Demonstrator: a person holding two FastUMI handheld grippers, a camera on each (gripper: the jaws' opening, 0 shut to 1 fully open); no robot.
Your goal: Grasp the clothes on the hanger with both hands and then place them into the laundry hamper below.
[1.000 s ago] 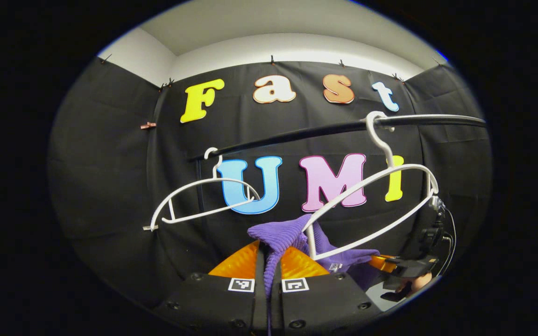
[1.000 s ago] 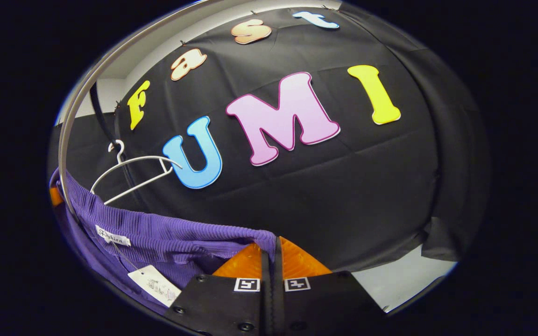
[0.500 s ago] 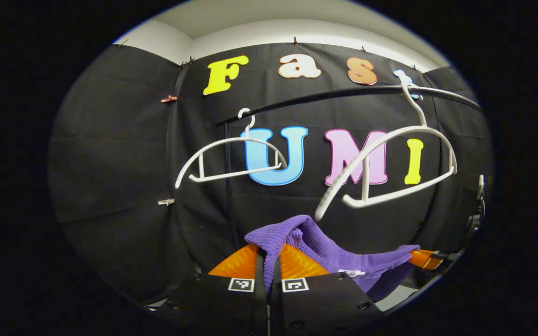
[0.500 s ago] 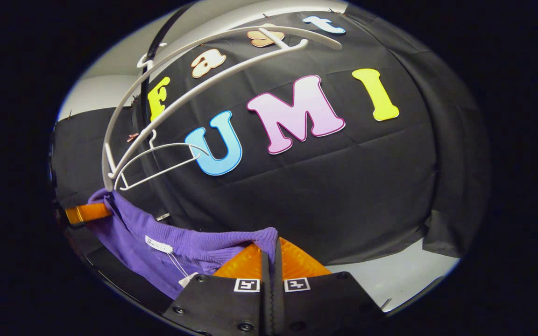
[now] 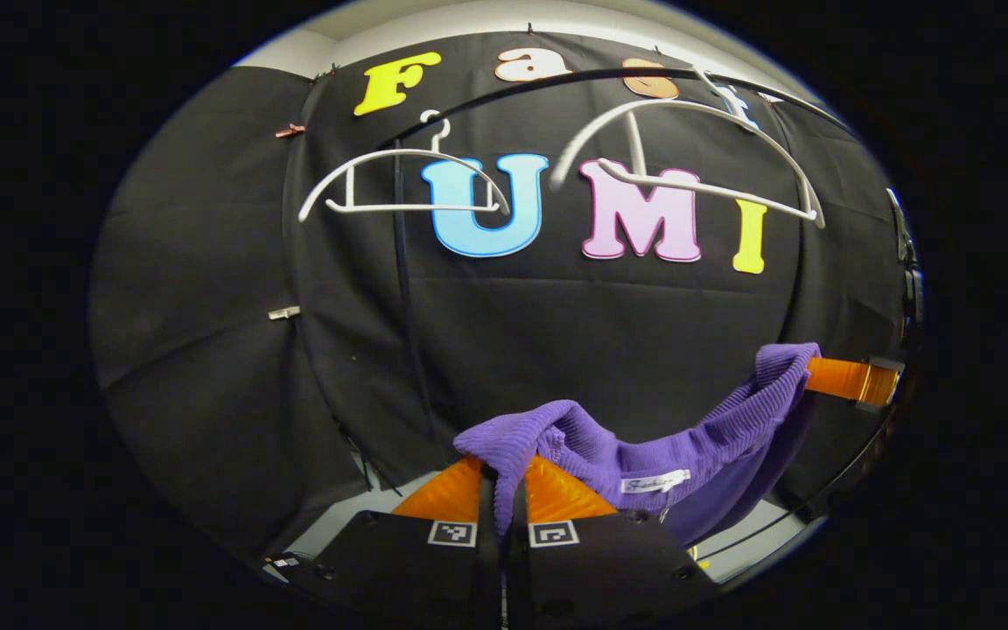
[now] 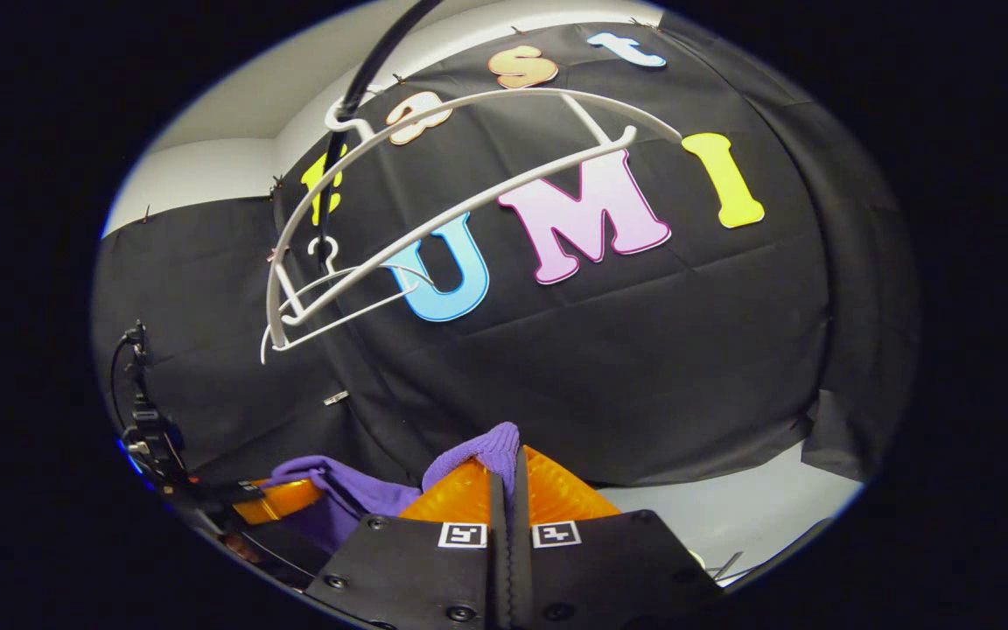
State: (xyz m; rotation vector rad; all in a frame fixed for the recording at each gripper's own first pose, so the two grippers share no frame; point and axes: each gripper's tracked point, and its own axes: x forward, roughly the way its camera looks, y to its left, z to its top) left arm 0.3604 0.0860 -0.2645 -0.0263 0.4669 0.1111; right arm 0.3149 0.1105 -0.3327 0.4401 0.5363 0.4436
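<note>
Now purple garment [image 5: 644, 455] slung between both tongs, left [image 5: 504, 490] and right [image 6: 504, 490], each clenched on it.

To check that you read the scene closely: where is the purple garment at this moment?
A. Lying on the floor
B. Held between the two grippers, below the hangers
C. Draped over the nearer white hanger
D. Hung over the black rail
B: the purple garment is pinched at one end by the left gripper and at the other by the right gripper, and hangs below the bare white hangers.
</note>
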